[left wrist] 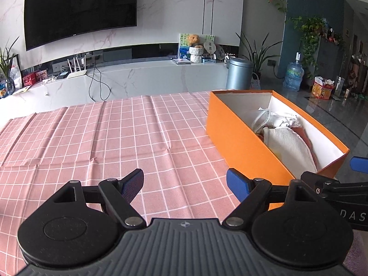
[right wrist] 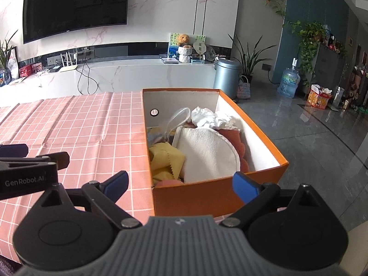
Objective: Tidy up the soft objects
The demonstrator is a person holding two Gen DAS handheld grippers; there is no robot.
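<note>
An orange cardboard box (right wrist: 216, 193) stands at the right end of the pink checked tablecloth (left wrist: 92, 138). Inside lie a cream towel (right wrist: 207, 151), a yellow cloth (right wrist: 165, 158), a rust-red cloth (right wrist: 239, 142), crumpled white tissue (right wrist: 209, 117) and a clear plastic item (right wrist: 177, 117). The box also shows in the left wrist view (left wrist: 241, 147). My left gripper (left wrist: 185, 181) is open and empty above the cloth, left of the box. My right gripper (right wrist: 181, 184) is open and empty in front of the box's near wall.
A white marble TV bench (left wrist: 138, 76) with a router, cables and ornaments runs behind the table. A grey bin (left wrist: 239, 73), potted plants and a water bottle (left wrist: 293, 76) stand on the grey floor to the right. The table's right edge lies just past the box.
</note>
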